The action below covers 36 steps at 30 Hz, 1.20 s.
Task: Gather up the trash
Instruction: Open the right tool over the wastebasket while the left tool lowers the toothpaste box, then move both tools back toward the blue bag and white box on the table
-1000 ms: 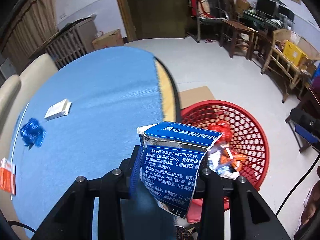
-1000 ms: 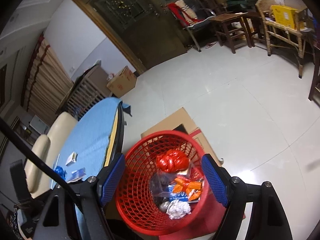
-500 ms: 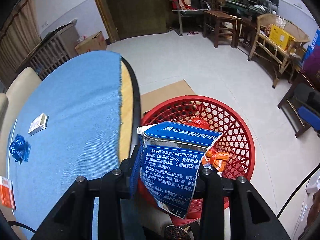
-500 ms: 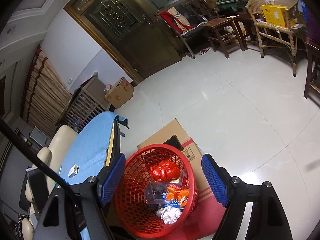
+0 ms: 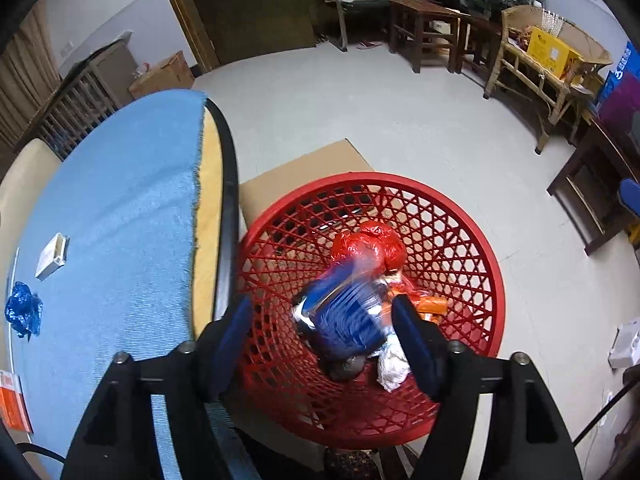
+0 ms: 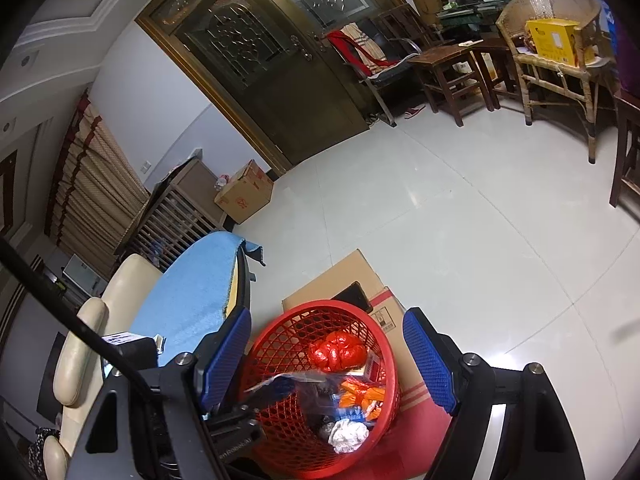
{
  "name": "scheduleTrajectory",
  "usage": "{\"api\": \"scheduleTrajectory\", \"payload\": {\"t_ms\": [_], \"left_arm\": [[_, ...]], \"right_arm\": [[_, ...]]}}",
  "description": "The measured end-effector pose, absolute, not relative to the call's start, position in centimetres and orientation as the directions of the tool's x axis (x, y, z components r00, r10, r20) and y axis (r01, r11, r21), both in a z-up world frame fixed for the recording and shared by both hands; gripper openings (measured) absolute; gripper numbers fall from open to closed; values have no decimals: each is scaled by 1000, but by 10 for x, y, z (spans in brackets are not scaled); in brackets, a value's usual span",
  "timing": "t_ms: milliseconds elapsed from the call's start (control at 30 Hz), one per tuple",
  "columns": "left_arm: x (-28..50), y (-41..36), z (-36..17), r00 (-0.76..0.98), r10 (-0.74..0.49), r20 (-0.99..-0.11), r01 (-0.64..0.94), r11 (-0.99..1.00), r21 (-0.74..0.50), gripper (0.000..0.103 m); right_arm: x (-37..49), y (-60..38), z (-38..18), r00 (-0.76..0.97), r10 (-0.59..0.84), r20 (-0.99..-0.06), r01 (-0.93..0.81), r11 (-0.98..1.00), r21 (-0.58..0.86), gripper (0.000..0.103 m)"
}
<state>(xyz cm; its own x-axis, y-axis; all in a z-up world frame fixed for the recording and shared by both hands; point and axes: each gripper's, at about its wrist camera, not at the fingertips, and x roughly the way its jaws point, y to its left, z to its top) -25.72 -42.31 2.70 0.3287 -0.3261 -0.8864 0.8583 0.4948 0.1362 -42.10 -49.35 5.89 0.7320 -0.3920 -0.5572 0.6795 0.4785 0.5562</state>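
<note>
Just released by the opening left gripper (image 5: 322,330), the light, crushable blue toothpaste box (image 5: 344,316) blurs at frame centre above the red basket (image 5: 486,248); the right gripper (image 6: 326,356) gapes empty.

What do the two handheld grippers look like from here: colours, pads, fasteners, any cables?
Both the left gripper and the right gripper have matte black angular finger frames with round silver bolts. Each finger carries a blue pad with a knurled, diamond-textured face. A thin black cable crosses the right wrist view. No hand or sleeve shows.

Each black gripper (image 5: 322,330) bears blue textured pads (image 5: 236,326) and silver screws.
</note>
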Motion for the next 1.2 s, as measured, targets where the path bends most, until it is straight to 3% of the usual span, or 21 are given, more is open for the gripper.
{"api": "scheduleTrajectory", "payload": {"t_ms": [467, 733, 1200], "left_arm": [[-221, -366, 50, 363, -353, -862, 795, 600, 89, 76], [-174, -288, 64, 411, -369, -834, 695, 719, 24, 76], [-82, -131, 32, 509, -201, -837, 401, 916, 24, 76]], "right_arm": [[-386, -469, 72, 747, -354, -563, 653, 550, 521, 82], [-340, -436, 72, 740, -282, -610, 624, 626, 468, 82], [-199, -343, 37, 686, -111, -719, 472, 820, 324, 82]]}}
